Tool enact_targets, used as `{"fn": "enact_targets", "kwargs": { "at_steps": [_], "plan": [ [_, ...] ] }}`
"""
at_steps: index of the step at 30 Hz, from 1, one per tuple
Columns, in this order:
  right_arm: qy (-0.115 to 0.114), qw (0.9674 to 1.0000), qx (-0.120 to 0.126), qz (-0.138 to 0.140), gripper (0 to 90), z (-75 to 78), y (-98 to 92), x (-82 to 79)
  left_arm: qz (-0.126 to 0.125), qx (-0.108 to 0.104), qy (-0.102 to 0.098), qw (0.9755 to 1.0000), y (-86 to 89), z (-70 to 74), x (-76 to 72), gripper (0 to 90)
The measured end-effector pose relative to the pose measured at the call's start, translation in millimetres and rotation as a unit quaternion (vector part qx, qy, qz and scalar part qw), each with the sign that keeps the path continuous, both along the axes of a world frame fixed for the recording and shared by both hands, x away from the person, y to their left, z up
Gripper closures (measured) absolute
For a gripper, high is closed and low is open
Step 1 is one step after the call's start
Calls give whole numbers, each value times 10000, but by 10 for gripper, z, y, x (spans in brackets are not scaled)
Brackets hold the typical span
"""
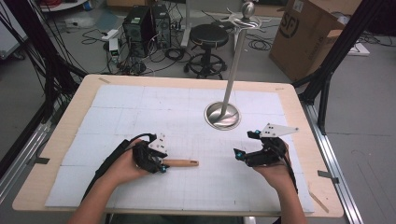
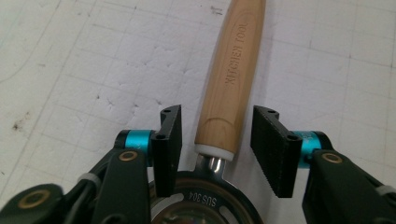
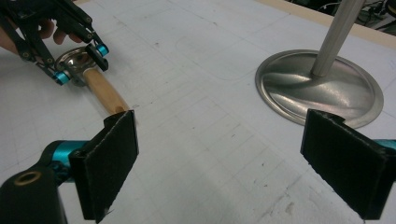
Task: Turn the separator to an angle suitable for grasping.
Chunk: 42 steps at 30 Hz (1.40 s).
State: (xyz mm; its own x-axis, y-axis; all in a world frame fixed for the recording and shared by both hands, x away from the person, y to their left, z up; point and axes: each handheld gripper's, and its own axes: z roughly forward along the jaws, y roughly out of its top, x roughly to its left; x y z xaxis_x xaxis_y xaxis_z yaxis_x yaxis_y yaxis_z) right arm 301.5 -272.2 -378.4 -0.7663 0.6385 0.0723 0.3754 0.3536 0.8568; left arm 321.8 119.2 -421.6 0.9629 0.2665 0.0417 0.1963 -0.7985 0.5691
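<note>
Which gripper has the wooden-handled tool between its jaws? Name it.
The left gripper: its jaws flank the kitchen tool's wooden handle, pads not yet pressing it. The right gripper stands wide open over bare mat, nothing between its jaws.

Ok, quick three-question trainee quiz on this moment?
1. True or false: the left gripper already clamps the wooden handle.
2. What stands behind the right gripper on the mat? A) a bowl B) a metal stand C) a box
3. Fill in: the right gripper's jaws are ___.

Key:
1. False. The handle lies between the pads, with gaps on both sides.
2. B, the metal stand.
3. Open, with nothing between them.
</note>
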Motion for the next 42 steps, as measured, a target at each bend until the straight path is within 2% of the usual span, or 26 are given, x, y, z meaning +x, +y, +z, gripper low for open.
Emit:
{"fn": "enact_targets", "kwargs": {
  "at_steps": [6,8,13,17,19,25,26,30,34,37,39,42],
  "plan": [
    [17,10000,-30,13,99,-23,5,18,-37,65,126,9999,-14,-30,13,604],
    [54,10000,-33,7,99,-38,7,22,35,82,161,9998,-22,-31,8,606],
    [93,9999,-92,19,99,-65,29,33,62,331,96,9994,-85,-2,-20,628],
    [74,9999,-77,18,99,-57,33,28,50,525,159,9985,-142,19,-3,632],
    [83,10000,-38,-2,99,-47,25,25,17,620,219,9978,-158,30,18,633],
    [116,9999,-70,-1,99,-69,30,45,-56,773,654,9948,-195,48,143,632],
    [137,9999,-70,-3,99,-73,38,49,-67,794,677,9945,-202,49,150,632],
    [126,9999,-102,45,99,-75,66,58,-123,1052,556,9928,-265,68,127,634],
    [121,9999,-81,75,99,-65,87,61,-124,1057,553,9928,-267,67,128,640],
    [123,9998,-87,97,99,-66,109,73,-222,1085,417,9930,-277,69,97,651],
    [123,9998,-73,125,100,-62,122,80,-329,1053,271,9935,-269,68,53,677],
    [112,9998,-66,130,100,-50,132,85,-317,808,16,9962,-205,44,-21,688]
  ]
}}
